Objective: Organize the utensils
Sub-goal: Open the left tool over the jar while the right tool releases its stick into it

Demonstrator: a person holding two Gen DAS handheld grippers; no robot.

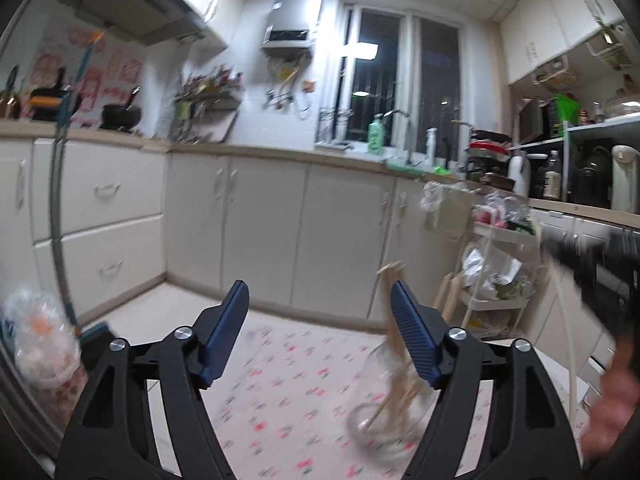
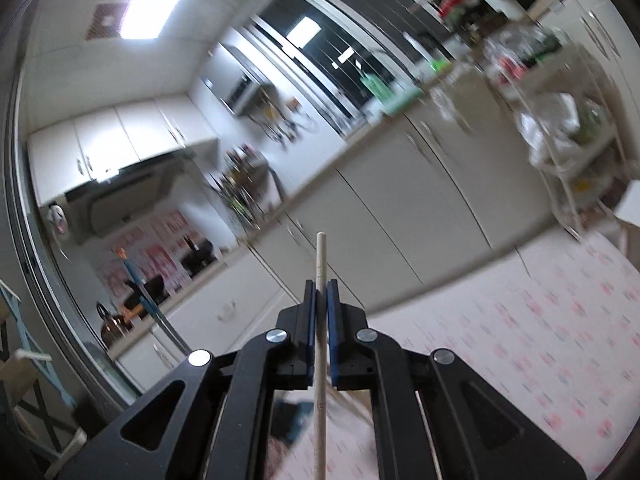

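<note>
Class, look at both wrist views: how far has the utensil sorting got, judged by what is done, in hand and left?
Done: several wooden utensils already stand in the glass jar on the floral tablecloth. In hand: the right gripper is shut on a single chopstick, held in the air. The left gripper is open and empty. Left: that chopstick has yet to go into the jar; any others are out of view.

A home kitchen: cream cabinets under a counter, sink faucet, range hood, kettle.
</note>
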